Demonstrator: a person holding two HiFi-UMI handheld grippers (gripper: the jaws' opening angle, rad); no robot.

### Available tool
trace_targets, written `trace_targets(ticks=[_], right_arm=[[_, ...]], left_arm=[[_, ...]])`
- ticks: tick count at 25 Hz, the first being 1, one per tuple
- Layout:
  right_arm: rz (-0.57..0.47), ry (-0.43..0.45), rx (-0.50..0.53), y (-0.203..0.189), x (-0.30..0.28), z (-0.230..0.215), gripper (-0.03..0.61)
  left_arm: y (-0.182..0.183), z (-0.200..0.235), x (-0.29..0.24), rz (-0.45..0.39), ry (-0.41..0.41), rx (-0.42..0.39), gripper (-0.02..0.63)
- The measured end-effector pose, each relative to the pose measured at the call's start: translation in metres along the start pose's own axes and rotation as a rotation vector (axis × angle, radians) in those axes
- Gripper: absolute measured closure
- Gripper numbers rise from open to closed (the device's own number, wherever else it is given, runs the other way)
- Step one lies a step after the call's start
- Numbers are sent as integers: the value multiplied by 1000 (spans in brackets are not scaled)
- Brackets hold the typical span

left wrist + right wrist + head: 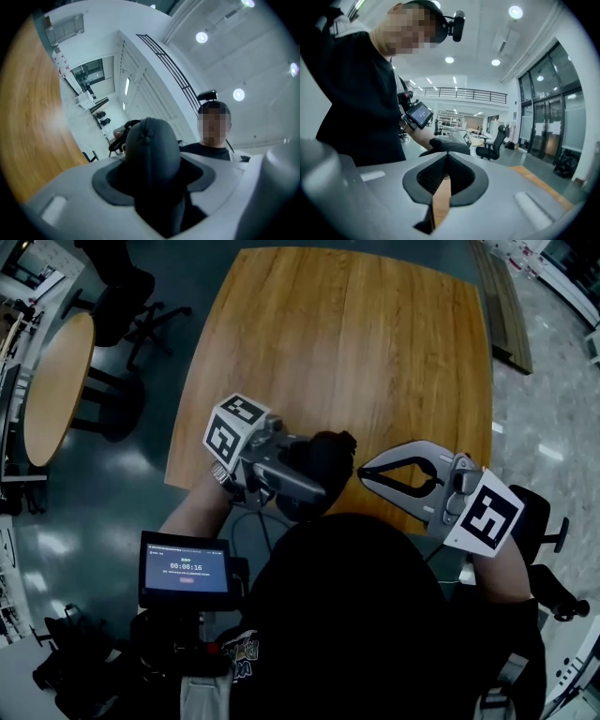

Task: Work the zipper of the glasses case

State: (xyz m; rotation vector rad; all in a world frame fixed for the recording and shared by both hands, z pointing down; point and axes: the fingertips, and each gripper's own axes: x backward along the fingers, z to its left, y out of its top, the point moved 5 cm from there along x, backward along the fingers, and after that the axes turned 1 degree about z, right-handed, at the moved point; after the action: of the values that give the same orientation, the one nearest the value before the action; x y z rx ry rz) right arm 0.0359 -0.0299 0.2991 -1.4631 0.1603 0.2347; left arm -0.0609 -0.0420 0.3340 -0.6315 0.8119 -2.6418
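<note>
We're over the wooden desk (347,343), both tools meeting mid-frame, just above its near edge. The left gripper (317,479) reaches in from the lower left, forearm (192,507) angled up and marker cube (239,427) tipped toward the upper left. Its fingers (65,201) stand wide, clamped around the dark glasses case (328,454), which fills the centre of the left gripper view. The right gripper (364,474) comes in from the lower right, its cube (487,512) low at the frame's right side. Its fingers (461,180) are pressed tight together, tips right at the case's right end. We can't make out a zipper pull between them.
</note>
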Motion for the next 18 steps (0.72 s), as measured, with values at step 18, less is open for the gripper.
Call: trace_targets(ticks=[18], right_arm=[[-103, -18, -83, -11, 12, -6, 575]], left_arm=[[-2, 16, 5, -181, -39, 49, 351]])
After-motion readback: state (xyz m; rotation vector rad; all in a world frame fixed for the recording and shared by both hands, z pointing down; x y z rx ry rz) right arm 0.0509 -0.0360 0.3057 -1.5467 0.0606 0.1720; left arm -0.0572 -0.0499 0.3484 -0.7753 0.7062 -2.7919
